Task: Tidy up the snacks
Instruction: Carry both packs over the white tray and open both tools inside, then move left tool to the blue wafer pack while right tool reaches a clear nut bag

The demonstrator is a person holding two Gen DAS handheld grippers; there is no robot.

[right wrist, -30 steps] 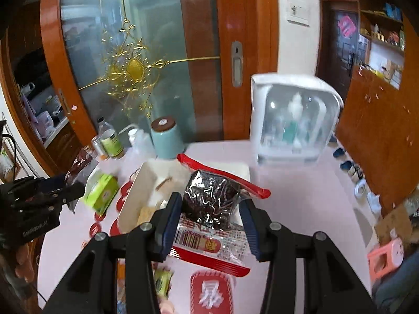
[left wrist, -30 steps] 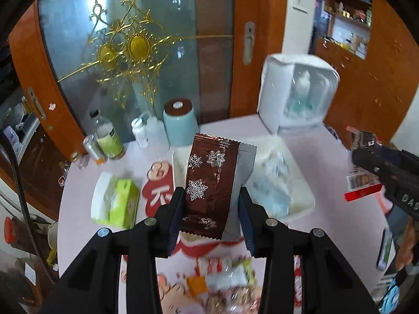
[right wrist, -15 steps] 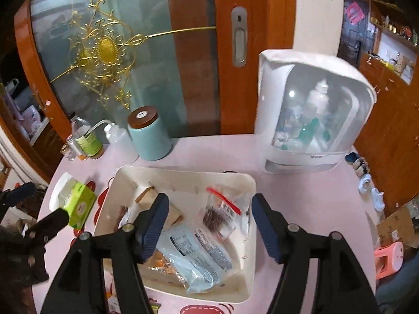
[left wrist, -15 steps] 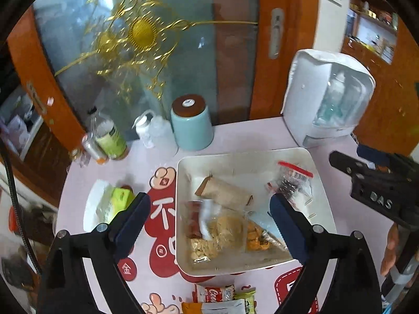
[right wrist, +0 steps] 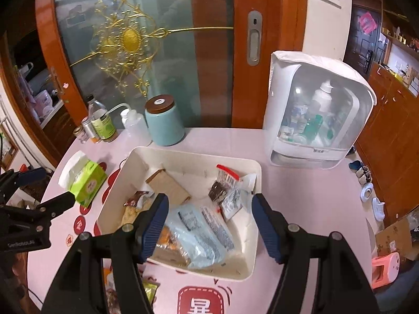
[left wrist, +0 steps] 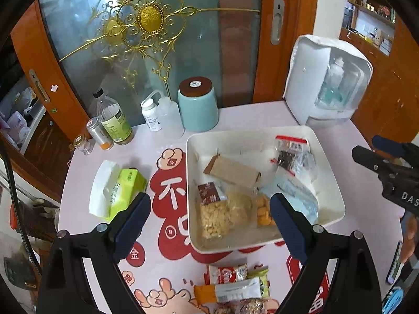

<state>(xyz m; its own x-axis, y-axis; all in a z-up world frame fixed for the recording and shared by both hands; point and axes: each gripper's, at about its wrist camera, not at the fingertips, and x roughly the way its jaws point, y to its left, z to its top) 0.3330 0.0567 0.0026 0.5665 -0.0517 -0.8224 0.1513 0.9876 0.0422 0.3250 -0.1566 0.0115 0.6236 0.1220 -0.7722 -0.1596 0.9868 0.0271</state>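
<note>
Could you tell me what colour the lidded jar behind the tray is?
The jar is pale teal with a brown lid, clearest in the right wrist view.

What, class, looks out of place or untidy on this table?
A few snack packets lie loose on the table's near edge, outside the white tray that holds the rest. Inside the tray the packets are heaped at angles, not sorted. Nothing looks spilled or damaged.

Both my grippers hang with nothing in them, jaws apart.

My left gripper (left wrist: 210, 218) tilts downward with its blue pads (left wrist: 133, 221) spread wide. My right gripper (right wrist: 209, 225) tilts down likewise, its pads (right wrist: 154, 225) parted less widely. Each shows at the edge of the other's view.
</note>
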